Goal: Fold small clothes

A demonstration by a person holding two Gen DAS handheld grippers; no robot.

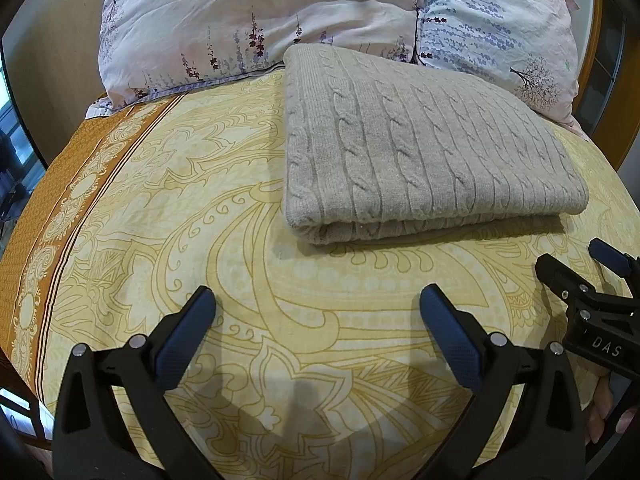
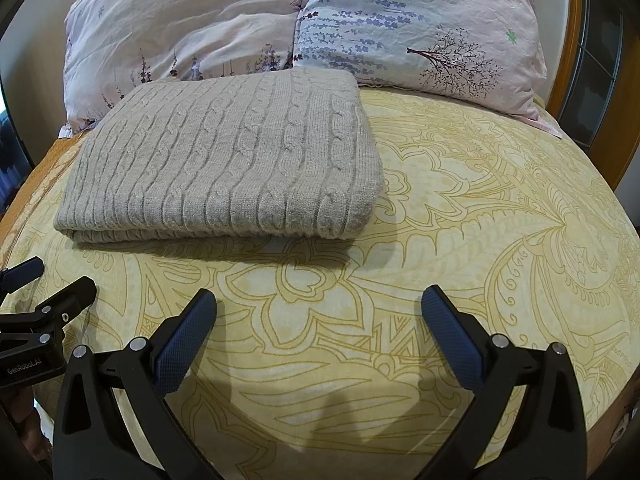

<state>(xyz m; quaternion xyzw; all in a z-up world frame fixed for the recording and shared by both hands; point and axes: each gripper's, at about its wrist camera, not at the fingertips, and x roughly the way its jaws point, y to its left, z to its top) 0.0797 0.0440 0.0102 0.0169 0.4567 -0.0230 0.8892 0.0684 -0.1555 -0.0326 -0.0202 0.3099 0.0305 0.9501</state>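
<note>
A beige cable-knit sweater (image 1: pixel 416 148) lies folded into a neat rectangle on the yellow patterned bedsheet (image 1: pixel 248 264). It also shows in the right wrist view (image 2: pixel 224 160), at upper left. My left gripper (image 1: pixel 318 300) is open and empty, hovering over the sheet in front of the sweater's near edge. My right gripper (image 2: pixel 318 300) is open and empty, over the sheet to the right of the sweater. Each gripper shows at the edge of the other's view: the right one (image 1: pixel 592 280), the left one (image 2: pixel 44 284).
Floral pillows (image 1: pixel 280 16) lean at the head of the bed behind the sweater, also in the right wrist view (image 2: pixel 400 24). An orange border band (image 1: pixel 52 208) runs along the sheet's left side. A wooden headboard (image 2: pixel 568 60) rises at right.
</note>
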